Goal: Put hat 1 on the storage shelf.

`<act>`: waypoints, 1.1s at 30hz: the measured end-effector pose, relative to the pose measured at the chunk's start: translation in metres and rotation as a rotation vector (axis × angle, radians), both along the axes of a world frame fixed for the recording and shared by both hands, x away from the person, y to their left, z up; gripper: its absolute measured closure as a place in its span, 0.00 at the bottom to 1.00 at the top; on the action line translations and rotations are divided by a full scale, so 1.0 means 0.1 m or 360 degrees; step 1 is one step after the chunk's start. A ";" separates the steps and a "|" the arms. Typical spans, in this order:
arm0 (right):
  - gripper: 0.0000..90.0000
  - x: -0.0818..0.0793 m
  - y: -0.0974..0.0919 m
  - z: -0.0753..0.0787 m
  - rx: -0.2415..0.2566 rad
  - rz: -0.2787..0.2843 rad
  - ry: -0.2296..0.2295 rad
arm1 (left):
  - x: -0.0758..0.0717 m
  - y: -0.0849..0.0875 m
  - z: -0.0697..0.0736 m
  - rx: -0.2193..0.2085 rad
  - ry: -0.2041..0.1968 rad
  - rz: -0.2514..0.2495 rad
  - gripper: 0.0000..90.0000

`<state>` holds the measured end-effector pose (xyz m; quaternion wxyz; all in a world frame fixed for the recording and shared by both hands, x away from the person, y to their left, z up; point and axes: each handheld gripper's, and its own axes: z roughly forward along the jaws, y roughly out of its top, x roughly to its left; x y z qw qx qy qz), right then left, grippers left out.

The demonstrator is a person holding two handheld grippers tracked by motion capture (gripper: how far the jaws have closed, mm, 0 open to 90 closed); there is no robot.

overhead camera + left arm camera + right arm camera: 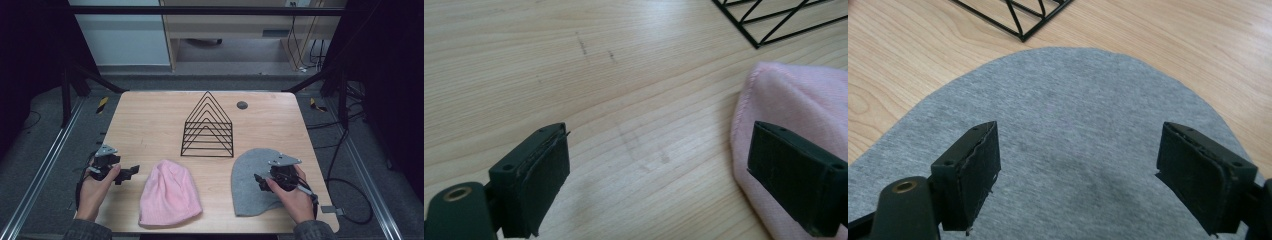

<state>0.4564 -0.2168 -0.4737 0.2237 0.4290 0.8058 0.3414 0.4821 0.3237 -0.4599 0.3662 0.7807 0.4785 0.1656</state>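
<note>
In the high view a wooden table [150,115] fills the middle of the frame; a pink hat [169,192] lies flat at lower centre-left, a grey hat [247,182] lies flat at lower right, and a black wire rack [207,127] stands just above and between them at the centre; a small dark disc [242,105] sits on the table to the upper right of the rack.

The left gripper [131,171] is at the lower left of that view, held in the left hand [95,187], its jaws pointing toward the pink hat and just short of its edge; in the left gripper view the left gripper [659,170] has its jaws spread wide with nothing between them but bare table [574,75]; the pink hat [794,100] lies at the right of the frame behind the right-hand jaw, and a corner of the rack [769,25] shows at the upper right.

The right gripper [260,179] sits over the grey hat at the lower right, held in the right hand [295,197]; in the right gripper view the right gripper [1078,170] also stands wide open, holding nothing; the grey hat [1073,110] spreads beneath and between the jaws, whether the pads touch the cloth I cannot tell; a corner of the rack [1018,15] shows at the top centre-left of the frame, with bare table [908,60] either side.
</note>
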 end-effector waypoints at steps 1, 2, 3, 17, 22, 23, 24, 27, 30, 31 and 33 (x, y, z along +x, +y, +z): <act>0.20 -0.01 -0.02 0.01 -0.0001 -0.0023 0.0019 | -0.01 -0.01 0.01 0.0014 0.0004 -0.0020 0.10; 0.20 -0.01 -0.02 0.01 -0.0001 -0.0023 0.0019 | -0.02 -0.03 0.03 0.0009 -0.0002 -0.0033 0.10; 0.20 -0.01 -0.03 0.00 -0.0009 -0.0032 0.0021 | -0.04 -0.05 0.05 -0.0011 -0.0011 -0.0053 0.10; 0.17 -0.01 -0.12 -0.01 -0.0016 -0.0114 0.0059 | 0.10 -0.59 0.48 0.0154 0.0061 -0.0395 0.11; 0.17 -0.01 -0.11 -0.01 -0.0025 -0.0117 0.0056 | 0.27 -0.77 0.39 0.0223 0.0191 -0.0467 0.17; 0.17 -0.01 -0.11 -0.01 -0.0023 -0.0115 0.0059 | 0.31 -0.80 0.35 0.0249 0.0209 -0.0467 0.18; 0.18 -0.01 -0.10 -0.01 -0.0028 -0.0112 0.0057 | 0.37 -0.83 0.29 0.0275 0.0237 -0.0466 0.23; 0.18 -0.02 -0.09 -0.01 -0.0040 -0.0106 0.0055 | 0.42 -0.86 0.22 0.0249 0.0280 -0.0457 0.31; 0.18 -0.02 -0.09 -0.02 -0.0040 -0.0104 0.0063 | 0.45 -0.87 0.16 0.0276 0.0307 -0.0463 0.39; 0.18 -0.02 -0.09 -0.02 -0.0040 -0.0104 0.0063 | 0.46 -0.87 0.14 0.0276 0.0321 -0.0466 0.39; 0.19 -0.02 -0.09 -0.02 -0.0033 -0.0101 0.0064 | 0.48 -0.88 0.11 0.0266 0.0325 -0.0453 0.41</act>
